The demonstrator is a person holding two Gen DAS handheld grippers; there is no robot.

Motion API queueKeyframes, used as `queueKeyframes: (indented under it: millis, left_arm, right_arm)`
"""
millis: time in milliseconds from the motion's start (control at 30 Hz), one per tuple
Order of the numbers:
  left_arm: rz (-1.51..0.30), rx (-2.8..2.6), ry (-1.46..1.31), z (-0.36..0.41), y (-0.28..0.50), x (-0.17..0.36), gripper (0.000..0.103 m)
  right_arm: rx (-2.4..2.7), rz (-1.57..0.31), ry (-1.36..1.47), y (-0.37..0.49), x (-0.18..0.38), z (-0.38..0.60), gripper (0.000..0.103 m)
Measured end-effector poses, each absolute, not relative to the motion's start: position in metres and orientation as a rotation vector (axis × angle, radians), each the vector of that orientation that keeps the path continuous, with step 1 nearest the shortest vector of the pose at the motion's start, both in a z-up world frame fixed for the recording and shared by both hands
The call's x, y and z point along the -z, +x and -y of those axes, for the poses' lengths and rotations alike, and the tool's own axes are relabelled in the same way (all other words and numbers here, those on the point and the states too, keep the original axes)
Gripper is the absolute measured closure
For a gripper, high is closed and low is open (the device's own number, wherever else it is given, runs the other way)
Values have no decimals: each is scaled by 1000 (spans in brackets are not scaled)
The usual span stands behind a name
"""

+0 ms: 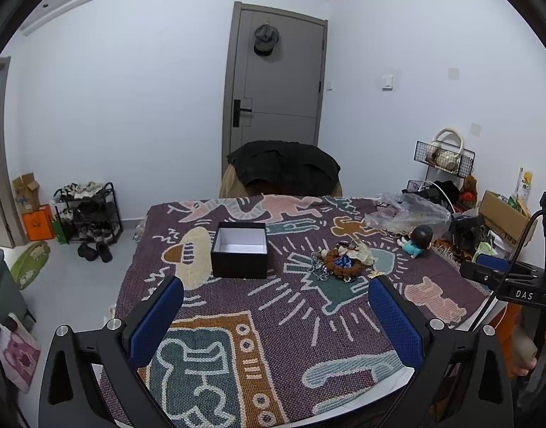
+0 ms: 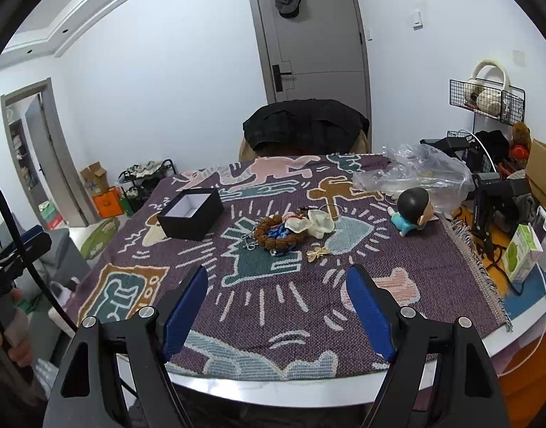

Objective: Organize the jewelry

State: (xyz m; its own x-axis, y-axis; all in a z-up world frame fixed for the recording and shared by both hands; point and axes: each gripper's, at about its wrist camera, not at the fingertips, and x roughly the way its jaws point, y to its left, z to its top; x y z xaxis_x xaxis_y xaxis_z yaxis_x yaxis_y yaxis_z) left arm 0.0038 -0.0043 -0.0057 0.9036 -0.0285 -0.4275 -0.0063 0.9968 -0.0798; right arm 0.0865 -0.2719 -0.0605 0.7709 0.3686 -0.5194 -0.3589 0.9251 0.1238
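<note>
Jewelry [image 2: 290,230] lies in a small tangled heap near the middle of a table covered by a purple woven cloth [image 2: 273,303] patterned with cartoon figures. The heap holds a ring of brown wooden beads [image 2: 273,235] around something blue, a silver chain [image 1: 319,271] trailing off its left side, pale cream pieces [image 2: 317,224] at its right, and a small gold leaf-shaped piece [image 2: 317,253] lying just beside it on the near side. To the left of the heap, apart from it, stands a black box [image 1: 239,251] with a white lining and no lid; as far as the two views show, nothing is in it yet. Both tools hover over the near edge of the table, well back from the jewelry. The left gripper [image 1: 276,306] has its blue-padded fingers spread wide and holds nothing; the right gripper [image 2: 276,299] is likewise spread wide and empty. Judging from this, the sorting has not begun: no piece is lifted and the box appears bare, so the step in hand is the first approach. The next move likely calls for one tool to reach forward to the heap and pinch a single piece free, which may be fiddly because the chain and beads lie tangled together. Farther right sit a small doll [image 2: 412,214] with black hair and a blue outfit, lying on its side, and a crumpled clear plastic bag [image 2: 415,174] whose contents cannot be made out.
</note>
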Motion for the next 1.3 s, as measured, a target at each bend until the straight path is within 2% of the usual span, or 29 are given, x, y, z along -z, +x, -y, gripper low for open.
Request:
queueKeyframes:
  millis: [1300]
  left_arm:
    - [-432, 9, -91, -3, -1, 5, 0]
  right_arm:
    - [-390, -536, 21, 85, 59, 274, 24]
